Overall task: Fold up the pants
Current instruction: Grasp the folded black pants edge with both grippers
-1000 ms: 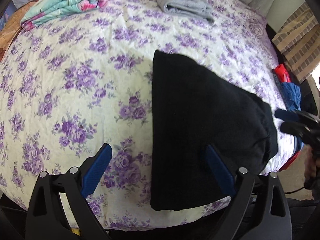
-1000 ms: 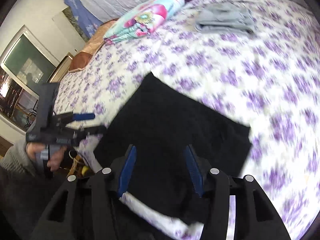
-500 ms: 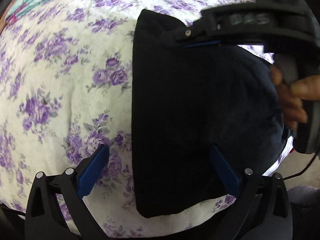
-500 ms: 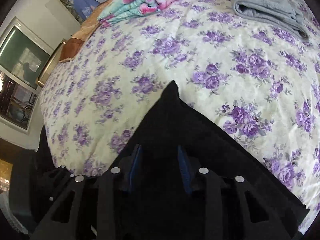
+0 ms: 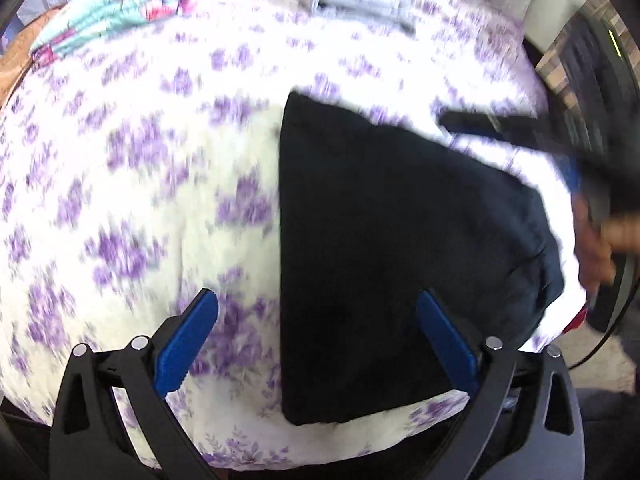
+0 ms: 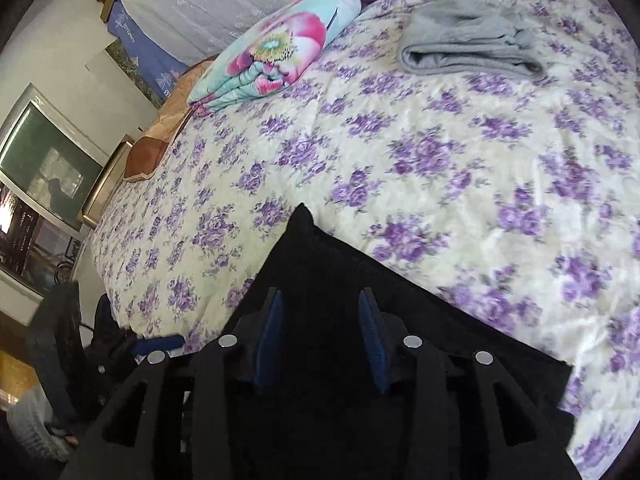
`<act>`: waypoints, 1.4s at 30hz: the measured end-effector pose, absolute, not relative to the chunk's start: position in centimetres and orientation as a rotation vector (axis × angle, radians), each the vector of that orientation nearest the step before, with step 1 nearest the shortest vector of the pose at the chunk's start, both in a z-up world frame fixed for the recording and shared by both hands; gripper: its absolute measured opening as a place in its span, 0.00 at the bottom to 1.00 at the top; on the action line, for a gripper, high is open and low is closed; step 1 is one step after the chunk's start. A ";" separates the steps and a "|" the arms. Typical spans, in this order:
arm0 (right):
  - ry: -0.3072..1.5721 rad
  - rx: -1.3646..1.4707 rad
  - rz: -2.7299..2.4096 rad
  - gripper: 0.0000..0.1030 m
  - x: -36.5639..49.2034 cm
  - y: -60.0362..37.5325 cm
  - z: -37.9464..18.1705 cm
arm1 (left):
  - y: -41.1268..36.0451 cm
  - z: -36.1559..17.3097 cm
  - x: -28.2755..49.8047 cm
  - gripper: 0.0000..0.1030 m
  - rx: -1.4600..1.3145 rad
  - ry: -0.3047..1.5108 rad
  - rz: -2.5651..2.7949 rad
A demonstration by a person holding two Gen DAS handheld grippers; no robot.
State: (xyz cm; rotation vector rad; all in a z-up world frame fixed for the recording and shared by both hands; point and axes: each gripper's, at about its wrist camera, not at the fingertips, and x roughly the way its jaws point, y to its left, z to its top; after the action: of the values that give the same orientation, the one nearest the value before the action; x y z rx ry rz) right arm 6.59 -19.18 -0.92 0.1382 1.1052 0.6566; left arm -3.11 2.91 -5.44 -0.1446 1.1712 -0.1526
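Beyond the black pants (image 6: 360, 280), grey folded garment (image 6: 468, 44) and floral quilt (image 6: 276, 48).

A bed (image 6: 460, 168) covered by a cream spread with purple flowers carried everything. Folded black pants (image 6: 344, 264) lay flat near its front edge, and well apart from them, toward the far side, sat a folded grey garment (image 6: 468, 44) and a folded quilt (image 6: 276, 48) in turquoise and pink. Beside the quilt, at the bed's far corner, lay something orange-brown, perhaps a pillow (image 6: 154, 148), though the view there was too poor to be sure.
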 end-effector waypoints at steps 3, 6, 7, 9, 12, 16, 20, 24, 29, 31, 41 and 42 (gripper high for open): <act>1.068 0.055 0.624 0.45 3.6 -22.3 0.1 | 2.2 -4.1 -1.3 0.94 -0.130 1.143 -0.180; 1.057 -0.033 0.614 0.45 0.5 -24.2 0.5 | 0.4 -3.3 0.3 0.94 -0.094 1.125 -0.211; 1.056 -0.061 0.616 0.45 -0.6 -24.5 0.6 | -0.3 -3.1 0.7 0.94 -0.083 1.124 -0.227; 1.068 -0.107 0.616 0.47 -2.7 -25.1 0.3 | -1.9 -3.1 1.6 0.94 -0.054 1.122 -0.269; 1.098 -0.100 0.615 0.49 -4.4 -25.6 -0.6 | -4.8 -3.9 2.2 0.94 0.015 1.141 -0.315; 1.151 -0.046 0.566 0.51 -4.6 -26.1 -3.2 | -7.3 -6.3 2.9 0.95 0.081 1.181 -0.317; 1.155 -0.046 0.547 0.52 -4.9 -25.9 -5.7 | -7.3 -9.5 2.7 0.95 0.125 1.224 -0.283; 1.160 -0.013 0.564 0.56 -4.7 -26.1 -6.1 | -7.8 -10.1 2.1 0.96 0.194 1.180 -0.266; 1.160 -0.025 0.587 0.61 -4.7 -25.9 -6.0 | -7.5 -9.7 2.3 0.96 0.173 1.180 -0.270; 1.162 -0.034 0.600 0.65 -4.8 -25.7 -5.6 | -7.2 -9.2 2.3 0.96 0.152 1.182 -0.264; 1.059 0.073 0.590 0.65 -3.3 -27.8 -1.1 | -1.3 -5.4 0.6 0.95 -0.033 1.126 -0.136; 1.044 0.079 0.581 0.65 -2.8 -27.7 -0.8 | -0.7 -5.4 0.4 0.95 -0.041 1.129 -0.105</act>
State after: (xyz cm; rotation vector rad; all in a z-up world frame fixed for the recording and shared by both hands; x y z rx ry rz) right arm -2.77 -27.74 -0.80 0.0794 1.0436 0.5814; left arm 0.45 -0.75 -5.36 -0.0406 1.1289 -0.1052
